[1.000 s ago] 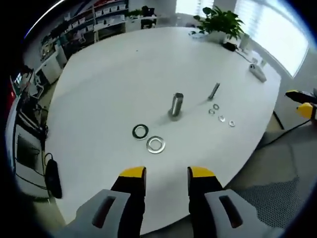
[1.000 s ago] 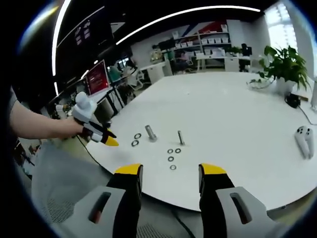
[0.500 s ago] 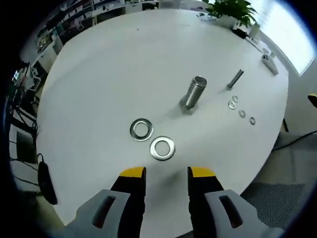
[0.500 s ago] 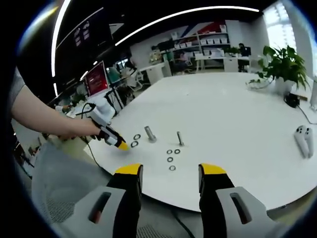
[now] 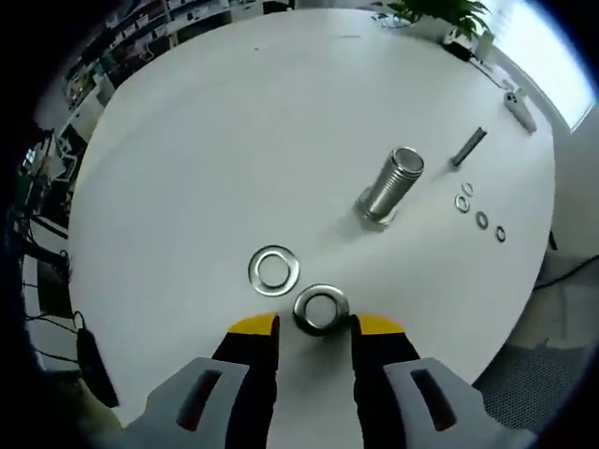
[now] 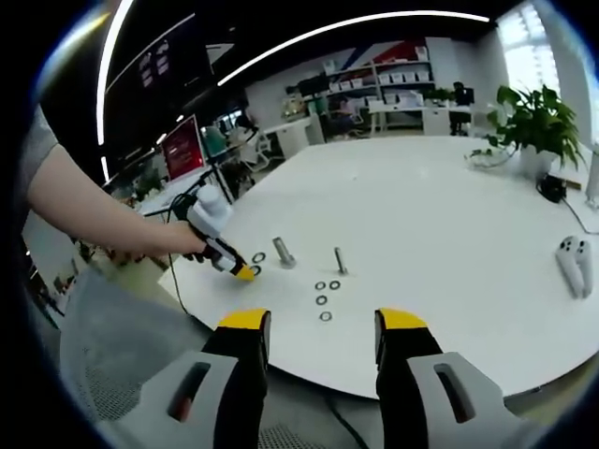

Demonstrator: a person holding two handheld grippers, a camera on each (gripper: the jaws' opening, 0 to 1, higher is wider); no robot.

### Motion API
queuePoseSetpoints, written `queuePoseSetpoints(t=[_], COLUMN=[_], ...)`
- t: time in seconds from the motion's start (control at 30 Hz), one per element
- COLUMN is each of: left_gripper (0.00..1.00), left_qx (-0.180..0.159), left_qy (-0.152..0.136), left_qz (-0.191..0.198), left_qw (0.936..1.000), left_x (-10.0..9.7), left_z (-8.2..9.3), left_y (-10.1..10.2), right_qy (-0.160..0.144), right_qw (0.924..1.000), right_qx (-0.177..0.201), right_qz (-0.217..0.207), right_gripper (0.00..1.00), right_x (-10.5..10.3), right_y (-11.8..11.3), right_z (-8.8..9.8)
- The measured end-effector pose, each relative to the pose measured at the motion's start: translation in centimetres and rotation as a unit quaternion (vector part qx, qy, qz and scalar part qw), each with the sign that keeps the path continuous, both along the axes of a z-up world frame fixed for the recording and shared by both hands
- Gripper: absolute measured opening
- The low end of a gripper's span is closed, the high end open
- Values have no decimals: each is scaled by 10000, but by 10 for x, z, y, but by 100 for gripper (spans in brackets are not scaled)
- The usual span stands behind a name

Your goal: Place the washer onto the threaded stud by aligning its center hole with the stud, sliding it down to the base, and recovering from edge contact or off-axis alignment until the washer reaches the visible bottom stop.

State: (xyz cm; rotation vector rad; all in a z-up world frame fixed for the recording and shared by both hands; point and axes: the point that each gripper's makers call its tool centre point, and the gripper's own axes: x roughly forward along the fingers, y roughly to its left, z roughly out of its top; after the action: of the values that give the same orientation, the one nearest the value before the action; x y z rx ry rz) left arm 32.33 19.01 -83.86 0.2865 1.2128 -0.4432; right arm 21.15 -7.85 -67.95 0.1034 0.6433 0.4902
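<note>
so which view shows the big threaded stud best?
Left gripper view: the threaded stud is large there, threads and open top visible, standing on the table. In the right gripper view it is a small distant post, detail lost.

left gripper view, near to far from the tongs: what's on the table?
Left tongs → near washer between the tips → second washer → large threaded stud → row of three small washers → thin bolt → potted plant at the far edge.

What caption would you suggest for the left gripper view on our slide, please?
Open left gripper closing in on the nearer washer on the white table, large threaded stud beyond.
</note>
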Motion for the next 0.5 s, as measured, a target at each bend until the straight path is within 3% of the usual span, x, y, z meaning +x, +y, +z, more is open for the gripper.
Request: queuePoseSetpoints(t=[0.2, 0.5], left_gripper=[22, 21], left_qx=[54, 247], left_qy=[-193, 193], left_qz=[-329, -529], left_qw=[9993, 9981], left_x=[5, -1], left_z=[0, 0], left_y=[-12, -8], right_qy=[6, 3], right_qw=[10000, 10000], right_qx=[4, -4], right_qz=[-24, -46], right_gripper=[46, 46], right_x=[0, 0], right_y=[-1, -2], right_z=[0, 0])
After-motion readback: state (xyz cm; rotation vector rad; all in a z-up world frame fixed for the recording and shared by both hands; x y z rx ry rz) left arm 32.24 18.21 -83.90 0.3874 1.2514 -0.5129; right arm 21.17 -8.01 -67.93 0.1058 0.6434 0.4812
